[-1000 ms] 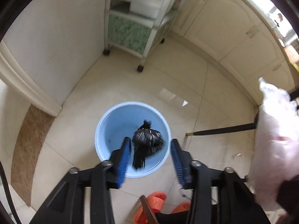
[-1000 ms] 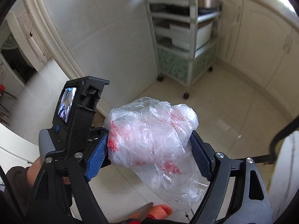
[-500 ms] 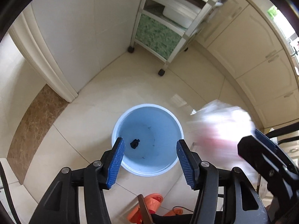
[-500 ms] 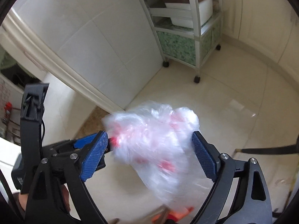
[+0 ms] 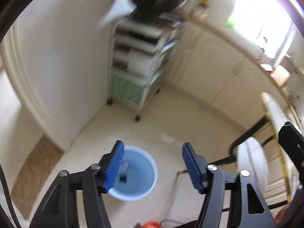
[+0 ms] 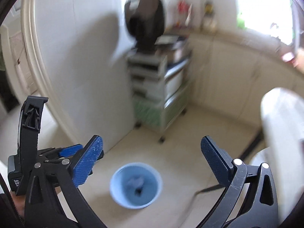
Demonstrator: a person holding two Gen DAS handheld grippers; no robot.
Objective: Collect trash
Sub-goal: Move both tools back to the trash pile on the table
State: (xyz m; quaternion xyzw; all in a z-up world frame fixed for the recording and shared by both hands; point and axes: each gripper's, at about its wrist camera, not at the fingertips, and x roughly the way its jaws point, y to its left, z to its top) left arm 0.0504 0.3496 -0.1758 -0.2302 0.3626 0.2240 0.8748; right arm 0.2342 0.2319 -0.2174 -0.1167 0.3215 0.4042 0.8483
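Note:
A light blue bin [image 5: 135, 176] stands on the tiled floor below both grippers; it also shows in the right wrist view [image 6: 135, 185]. Blurred trash lies at its bottom: a small dark piece [image 5: 123, 178] and a pale crumpled shape [image 6: 137, 183]. My left gripper [image 5: 153, 167] is open and empty, high above the bin. My right gripper [image 6: 152, 161] is open and empty, also high above it. The left gripper's body shows at the left of the right wrist view [image 6: 30, 148].
A white wheeled shelf cart [image 5: 136, 64] with a dark appliance on top stands against the wall. Cream cabinets [image 5: 218, 72] run along the right. A white seat with black frame [image 6: 281, 129] is at the right. An orange slipper [image 5: 151, 224] lies on the floor.
My right gripper has opened and no longer holds the clear plastic bag; a pale shape now lies in the bin. Both grippers have risen and tilted up, away from the bin.

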